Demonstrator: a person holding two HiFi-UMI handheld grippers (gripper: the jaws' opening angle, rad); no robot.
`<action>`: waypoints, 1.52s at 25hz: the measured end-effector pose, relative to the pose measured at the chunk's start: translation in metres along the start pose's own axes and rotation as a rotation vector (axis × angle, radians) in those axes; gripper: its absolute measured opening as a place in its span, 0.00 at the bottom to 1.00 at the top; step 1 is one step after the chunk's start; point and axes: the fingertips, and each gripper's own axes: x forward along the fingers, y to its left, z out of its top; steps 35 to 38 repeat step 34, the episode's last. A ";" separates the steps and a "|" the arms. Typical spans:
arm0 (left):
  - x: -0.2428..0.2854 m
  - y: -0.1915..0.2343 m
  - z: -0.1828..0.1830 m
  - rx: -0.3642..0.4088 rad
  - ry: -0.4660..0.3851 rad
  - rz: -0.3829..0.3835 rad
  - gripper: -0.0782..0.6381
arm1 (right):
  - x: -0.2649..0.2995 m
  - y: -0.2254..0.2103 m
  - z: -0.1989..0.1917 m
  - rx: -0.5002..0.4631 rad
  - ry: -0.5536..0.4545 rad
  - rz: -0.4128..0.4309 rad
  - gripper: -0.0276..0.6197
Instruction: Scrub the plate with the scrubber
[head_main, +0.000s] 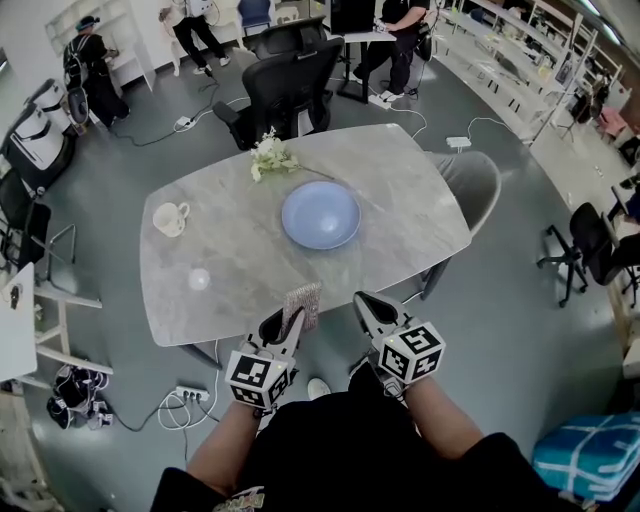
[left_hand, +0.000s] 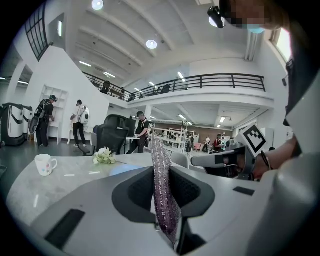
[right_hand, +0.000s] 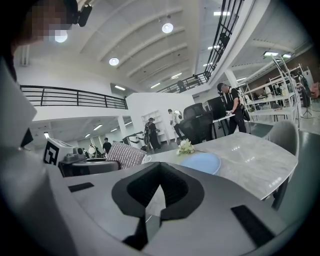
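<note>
A person stands at the near edge of a grey marbled bench (head_main: 240, 262), seen from above, with a hand-held gripper in each hand. The left hand-held gripper (head_main: 283, 325) is clenched on the scrubber (head_main: 303, 303), a flat, glittery mauve pad. The pad stands up out of the jaws, long axis running up and forward, and appears edge-on in the left gripper view. The right hand-held gripper (head_main: 368, 305) is just beside it, jaws pressed together with nothing between them.

The plate (head_main: 320, 215), round and pale blue, lies flat near the middle of the bench, well apart from both hand-held grippers and nothing touches it. It is straight ahead of the person, toward the far edge, on a line that runs between the two hand-held grippers. The scrubber's tip looks slightly the nearer, being closer to that line. It probably hangs over the bench's near edge, though the steep downward view makes that hard to judge.

A sprig of white flowers (head_main: 272, 155) lies just beyond the plate toward the far edge, and a white mug (head_main: 170, 218) stands near the left edge.

Reaching the plate calls for carrying the scrubber forward and down, its broad face turned to the plate's hollow.
</note>
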 end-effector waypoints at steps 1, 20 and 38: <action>0.000 -0.001 0.000 -0.001 0.000 0.000 0.23 | 0.000 0.000 0.000 -0.001 0.002 0.003 0.06; 0.006 -0.004 -0.008 0.004 0.009 -0.008 0.23 | -0.001 -0.005 -0.005 0.000 0.004 0.002 0.06; 0.008 -0.001 -0.008 0.014 0.018 -0.021 0.23 | 0.000 -0.005 -0.003 -0.002 -0.001 -0.006 0.06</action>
